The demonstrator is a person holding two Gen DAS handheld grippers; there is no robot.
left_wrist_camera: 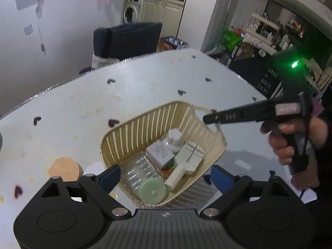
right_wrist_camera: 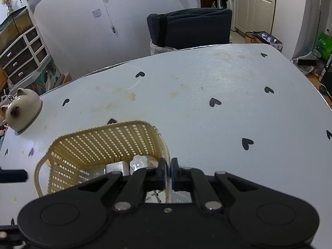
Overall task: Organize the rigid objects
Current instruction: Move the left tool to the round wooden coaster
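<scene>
Fingers of the left gripper (left_wrist_camera: pixel 166 178) stand wide apart at the bottom of the left wrist view, one blue pad on each side of the basket (left_wrist_camera: pixel 116 145), with nothing pressed between them. No earlier moment is shown to compare. The cream slatted basket sits in the middle of that frame on the white table (left_wrist_camera: pixel 145 83) with black hearts. Inside it lie a round green lid (left_wrist_camera: pixel 152 193), a clear plastic bottle (left_wrist_camera: pixel 139 170), a small grey box (left_wrist_camera: pixel 159 154), a white bottle with a ridged cap (left_wrist_camera: pixel 173 138) and a white block (left_wrist_camera: pixel 189 155). A wooden disc (left_wrist_camera: pixel 64 169) rests on the table at lower left, just outside the basket.

The right gripper (right_wrist_camera: pixel 168 171) is closed, its pads pinching the basket's thin rim at the right edge; in the left wrist view its black fingers (left_wrist_camera: pixel 215 118) reach that rim from the right, with a hand (left_wrist_camera: pixel 290 137) on the grip. A beige ceramic pot (right_wrist_camera: pixel 21 108) stands at the table's left edge.
</scene>
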